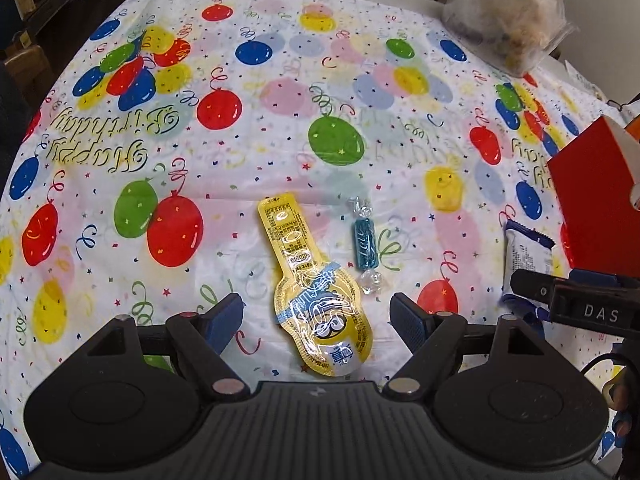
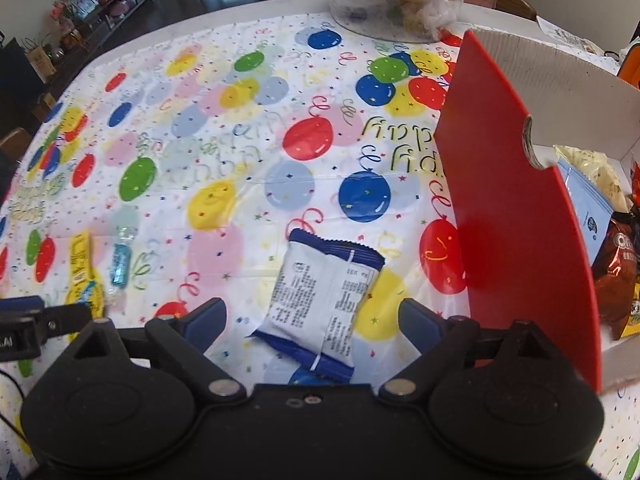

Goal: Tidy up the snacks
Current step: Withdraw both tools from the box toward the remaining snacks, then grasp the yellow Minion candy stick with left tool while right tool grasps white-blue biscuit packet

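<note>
On the counter (image 1: 280, 128) with balloon cloth, both unclenched: left tool (image 1: 316, 316) astride the yellow sachet (image 1: 320, 300), right tool (image 2: 312, 316) astride the white-blue packet (image 2: 324, 292), probably for the red box (image 2: 520, 220) nearby.

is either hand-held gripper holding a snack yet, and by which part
Nothing is held. The left hand-held gripper is open around the yellow pouch, the right hand-held gripper open around the white packet.

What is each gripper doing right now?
Left gripper: open, over the yellow plastic pouch.
Right gripper: open, over the white-and-blue foil packet.
</note>
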A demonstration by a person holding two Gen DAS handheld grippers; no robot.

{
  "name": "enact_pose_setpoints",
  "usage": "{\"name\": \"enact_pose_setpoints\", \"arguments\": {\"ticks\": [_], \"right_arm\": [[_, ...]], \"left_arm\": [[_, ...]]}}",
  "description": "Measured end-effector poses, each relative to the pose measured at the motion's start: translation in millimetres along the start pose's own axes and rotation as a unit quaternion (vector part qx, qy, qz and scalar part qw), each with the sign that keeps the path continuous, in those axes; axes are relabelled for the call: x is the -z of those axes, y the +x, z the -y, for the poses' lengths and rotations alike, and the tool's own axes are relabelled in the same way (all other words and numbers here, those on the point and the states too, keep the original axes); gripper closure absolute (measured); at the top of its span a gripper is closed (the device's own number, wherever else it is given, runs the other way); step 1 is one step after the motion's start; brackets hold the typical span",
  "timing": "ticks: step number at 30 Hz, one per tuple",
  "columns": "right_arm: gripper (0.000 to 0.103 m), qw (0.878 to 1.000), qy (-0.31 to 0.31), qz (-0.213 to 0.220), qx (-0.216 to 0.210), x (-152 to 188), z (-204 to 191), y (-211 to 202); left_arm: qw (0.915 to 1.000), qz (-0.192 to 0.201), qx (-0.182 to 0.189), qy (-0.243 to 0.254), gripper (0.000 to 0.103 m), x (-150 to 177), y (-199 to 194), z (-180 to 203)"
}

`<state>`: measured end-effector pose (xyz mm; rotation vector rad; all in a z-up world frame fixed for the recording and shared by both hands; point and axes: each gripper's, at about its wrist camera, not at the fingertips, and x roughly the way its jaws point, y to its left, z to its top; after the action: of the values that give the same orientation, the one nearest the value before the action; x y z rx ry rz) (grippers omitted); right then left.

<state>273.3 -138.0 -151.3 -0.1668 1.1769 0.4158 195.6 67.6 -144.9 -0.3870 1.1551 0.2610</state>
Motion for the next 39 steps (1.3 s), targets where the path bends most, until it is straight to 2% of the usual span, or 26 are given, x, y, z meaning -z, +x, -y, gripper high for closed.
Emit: {"name": "enact_pose_setpoints", "arguments": {"ticks": [5,20,22,27,31,39], "right_arm": [[0.012,1.0,0.013,0.001,0.01,-4,1,8],[0.029,0.999,-0.013,-0.005,0.032,0,-10,19],[0.034,0.999,-0.015,-0.002,0.033,0,-10,18],[0.046,0.999,-0.02,0.004,0.03,2,-9,15],[0.053,0.999,-0.02,0.007,0.025,4,-7,12],[0.056,1.0,-0.012,0.009,0.011,10,-3,6]], "left_arm": [[0.9999,-0.008,-0.009,-0.009,0.022,0,7,3],[0.9996,-0.015,-0.025,-0.006,0.024,3,18,9],[0.9996,-0.015,-0.024,-0.008,0.024,3,18,9],[0.9996,-0.013,-0.025,-0.005,0.035,3,15,8],[0.9997,-0.01,-0.02,-0.006,0.049,4,12,6],[0.9994,-0.015,-0.007,-0.03,0.052,6,8,-7]]}}
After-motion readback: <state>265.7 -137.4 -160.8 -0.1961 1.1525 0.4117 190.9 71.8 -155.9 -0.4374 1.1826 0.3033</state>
